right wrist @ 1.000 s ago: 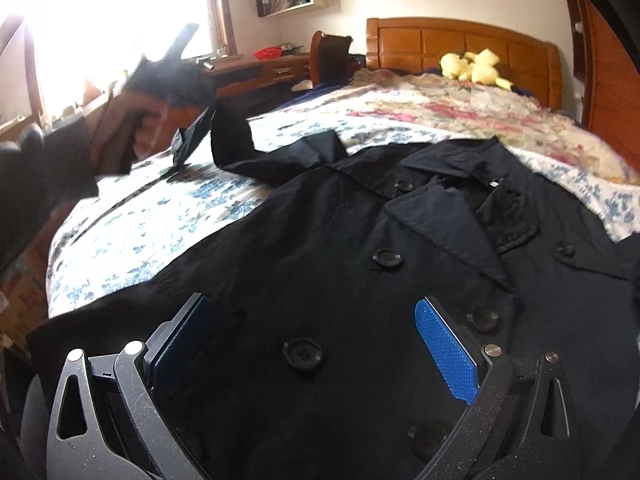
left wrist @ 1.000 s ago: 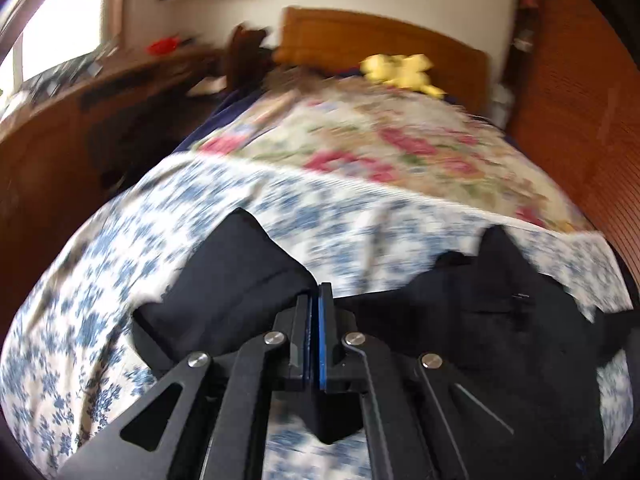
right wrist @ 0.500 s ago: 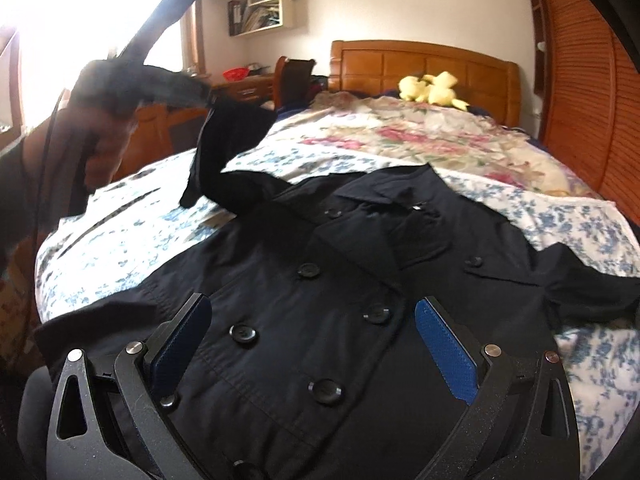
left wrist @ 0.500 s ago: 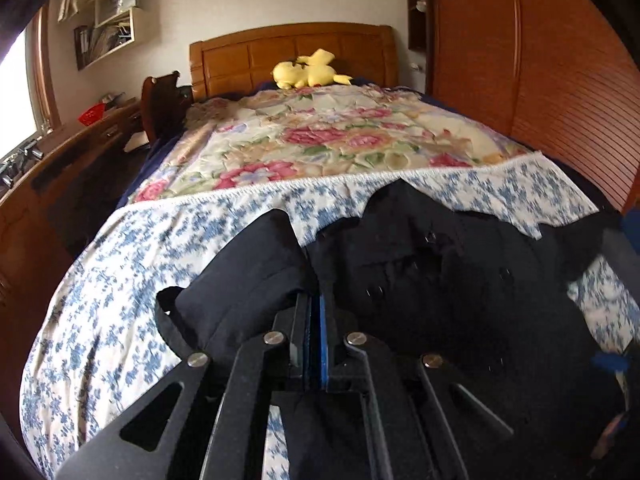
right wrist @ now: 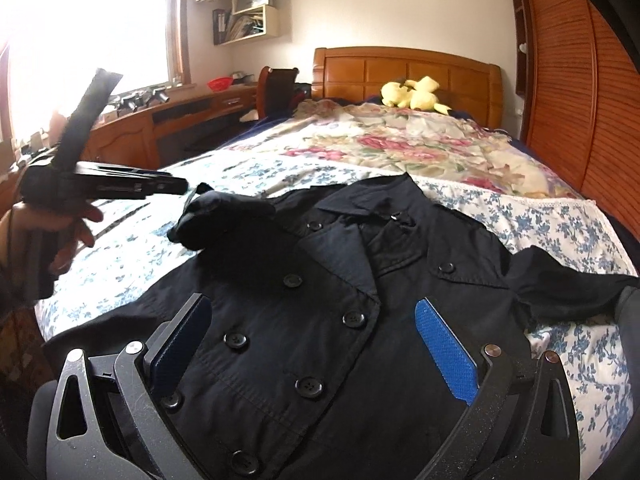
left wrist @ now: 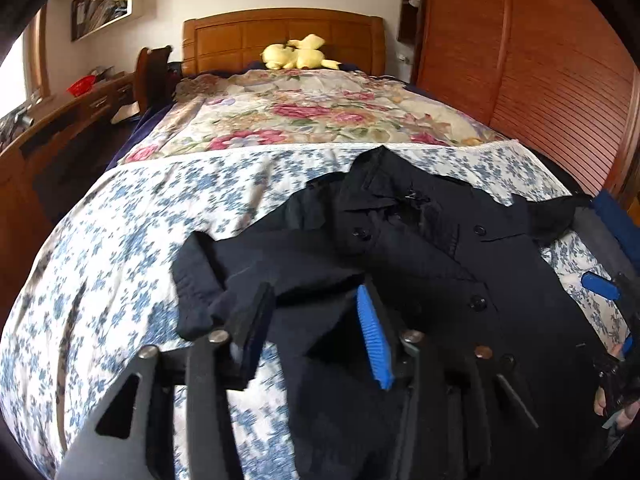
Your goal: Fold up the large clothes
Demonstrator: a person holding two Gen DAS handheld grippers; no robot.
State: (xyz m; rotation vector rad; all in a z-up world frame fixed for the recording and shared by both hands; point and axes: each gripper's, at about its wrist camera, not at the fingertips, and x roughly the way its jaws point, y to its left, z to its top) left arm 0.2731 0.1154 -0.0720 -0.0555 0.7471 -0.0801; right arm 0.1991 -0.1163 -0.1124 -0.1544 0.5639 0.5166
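Coat (right wrist: 340, 320) lies on your flowered bedspread (left wrist: 120, 248), wooden headboard (right wrist: 404, 68) beyond; your left gripper (left wrist: 312, 320) is opening, sleeve (left wrist: 224, 276) loose between its jaws; right gripper (right wrist: 316, 344) spread, empty.

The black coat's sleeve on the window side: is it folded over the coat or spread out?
Folded over. The sleeve lies bunched on the coat front near the shoulder, its cuff end reaching onto the bedspread.

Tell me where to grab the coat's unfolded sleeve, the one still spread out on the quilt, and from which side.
Grip the sleeve near its cuff end with the right gripper, coming from the coat's outer right side. It lies flat, stretched away from the coat body, so its free end is probably easiest to lift across.
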